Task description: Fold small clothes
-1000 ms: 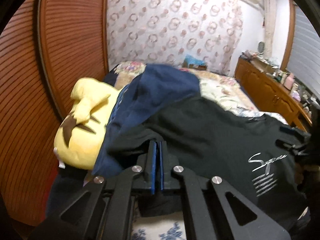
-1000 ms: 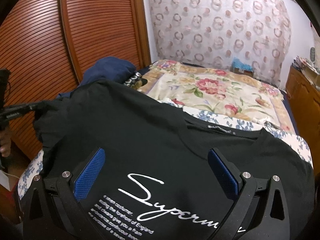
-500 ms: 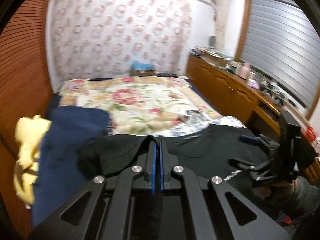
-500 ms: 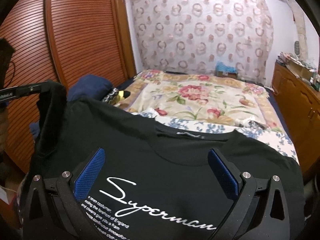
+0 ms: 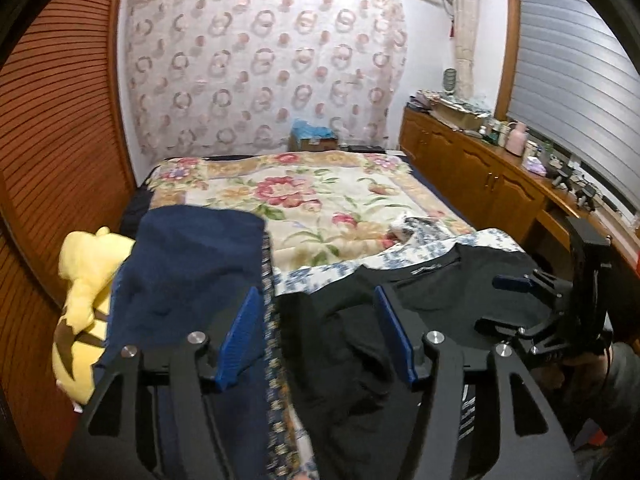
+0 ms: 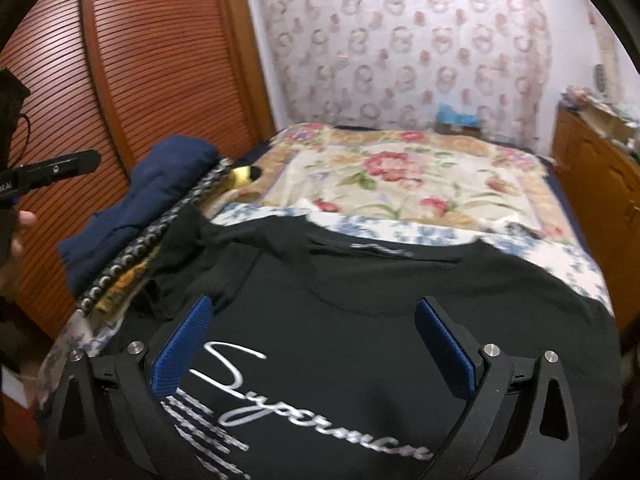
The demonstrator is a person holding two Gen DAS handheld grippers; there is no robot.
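Observation:
A black T-shirt (image 6: 380, 300) with silver script lies face up on the near end of the bed, collar toward the far wall. Its left sleeve lies crumpled in the left wrist view (image 5: 352, 344). My left gripper (image 5: 316, 332) is open and empty, hovering over that sleeve. My right gripper (image 6: 312, 340) is open and empty, just above the shirt's chest print. The right gripper also shows at the right of the left wrist view (image 5: 516, 300).
A folded navy garment (image 5: 188, 264) and a yellow plush toy (image 5: 84, 300) lie at the bed's left edge by the wooden louvred wardrobe (image 6: 120, 80). A floral bedspread (image 5: 320, 200) covers the far bed. A wooden cabinet (image 5: 480, 176) runs along the right.
My left gripper held the black sleeve shut, swung right, then opened and let the sleeve drop onto the bed. The right gripper stayed open over the print.

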